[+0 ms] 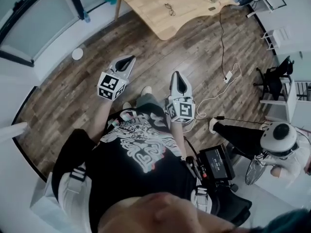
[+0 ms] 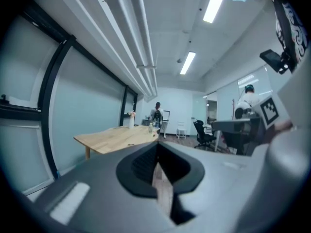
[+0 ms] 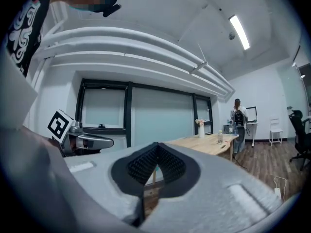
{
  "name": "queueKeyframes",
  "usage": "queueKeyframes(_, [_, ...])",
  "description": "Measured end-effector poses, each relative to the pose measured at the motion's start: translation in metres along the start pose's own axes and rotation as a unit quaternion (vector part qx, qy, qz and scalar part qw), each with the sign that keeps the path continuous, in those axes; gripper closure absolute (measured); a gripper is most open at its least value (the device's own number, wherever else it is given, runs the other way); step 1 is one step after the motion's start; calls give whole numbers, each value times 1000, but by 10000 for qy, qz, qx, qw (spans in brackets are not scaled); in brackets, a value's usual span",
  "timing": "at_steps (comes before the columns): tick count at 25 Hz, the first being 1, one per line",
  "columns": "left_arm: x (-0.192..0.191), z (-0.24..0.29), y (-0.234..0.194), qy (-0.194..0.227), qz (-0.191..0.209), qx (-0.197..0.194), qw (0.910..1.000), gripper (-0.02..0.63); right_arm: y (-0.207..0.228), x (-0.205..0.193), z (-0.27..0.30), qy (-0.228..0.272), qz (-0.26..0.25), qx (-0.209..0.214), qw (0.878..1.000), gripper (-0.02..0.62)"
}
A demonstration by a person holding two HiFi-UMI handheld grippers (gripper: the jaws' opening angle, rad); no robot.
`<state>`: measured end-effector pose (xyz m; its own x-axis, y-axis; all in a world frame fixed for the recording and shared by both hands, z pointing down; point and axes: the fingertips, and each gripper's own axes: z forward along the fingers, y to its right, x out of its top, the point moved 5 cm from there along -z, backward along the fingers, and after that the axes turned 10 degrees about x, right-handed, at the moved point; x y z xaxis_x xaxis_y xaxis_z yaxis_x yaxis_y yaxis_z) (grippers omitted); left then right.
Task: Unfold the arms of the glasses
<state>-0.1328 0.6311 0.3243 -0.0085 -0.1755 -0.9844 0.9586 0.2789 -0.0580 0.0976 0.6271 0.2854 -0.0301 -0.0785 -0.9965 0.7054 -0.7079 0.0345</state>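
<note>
While the left gripper (image 1: 129, 59) and right gripper (image 1: 176, 74) are held close to the person's body, each with jaws pressed together on nothing, the glasses (image 1: 169, 8) lie well ahead on the wooden table (image 1: 146, 4), about equally far from both.

- The glasses (image 1: 169, 8) are a small pair with a thin, dark frame — two lens outlines can just be made out in the head view.
- They lie flat on the pale wooden counter (image 1: 141, 1), on its bare top, a little in from the rounded corner that faces the person.
- Nothing touches them — they lie alone, well apart from both of the person's hands.
- They show too small to tell whether the arms are folded in or spread out, or which way the front of the frame faces.
</note>
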Motion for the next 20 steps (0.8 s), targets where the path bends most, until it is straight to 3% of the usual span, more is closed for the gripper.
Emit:
queueKeyframes(8, [6, 35, -7, -81, 129, -64, 9999, 617, 28, -4, 28, 189, 442, 202, 9986, 597])
queueKeyframes(14, [9, 95, -20, -163, 161, -103, 9997, 617, 69, -13, 69, 98, 406, 184, 9990, 597])
queueKeyframes(20, [36, 183, -43, -135, 313, -130, 9993, 617, 127, -10, 138, -49, 411, 290, 9987, 597])
